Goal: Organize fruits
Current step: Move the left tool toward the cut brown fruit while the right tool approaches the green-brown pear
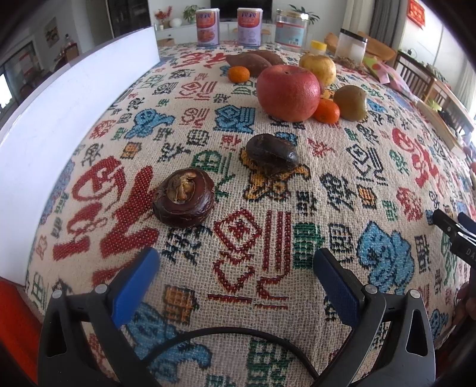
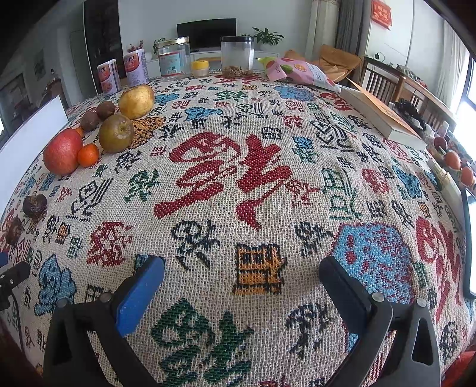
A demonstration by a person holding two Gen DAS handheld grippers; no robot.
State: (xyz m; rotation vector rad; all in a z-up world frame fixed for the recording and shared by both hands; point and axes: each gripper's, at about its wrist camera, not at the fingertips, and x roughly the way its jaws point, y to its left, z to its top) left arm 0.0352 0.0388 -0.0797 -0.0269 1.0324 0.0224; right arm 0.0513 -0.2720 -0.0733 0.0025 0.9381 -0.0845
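In the left wrist view two dark brown water chestnuts (image 1: pixel 184 198) (image 1: pixel 272 153) lie on the patterned cloth just ahead of my open, empty left gripper (image 1: pixel 236 265). Behind them sit a big red apple (image 1: pixel 288 93), two small oranges (image 1: pixel 326 111) (image 1: pixel 238 73), a brown pear (image 1: pixel 350 102), a yellow pear (image 1: pixel 318 68) and sweet potatoes (image 1: pixel 253 61). In the right wrist view my right gripper (image 2: pixel 242 278) is open and empty over bare cloth; the apple (image 2: pixel 63 154), orange (image 2: pixel 88 154), brown pear (image 2: pixel 116 132) and yellow pear (image 2: pixel 136 101) sit far left.
A white board (image 1: pixel 59 119) stands along the table's left edge. Cans (image 1: pixel 207 26) and jars (image 1: pixel 291 29) line the far edge. A snack bag (image 2: pixel 300 73) and a book (image 2: pixel 383 117) lie at the far right, with more fruit (image 2: pixel 453 160) beyond the right edge.
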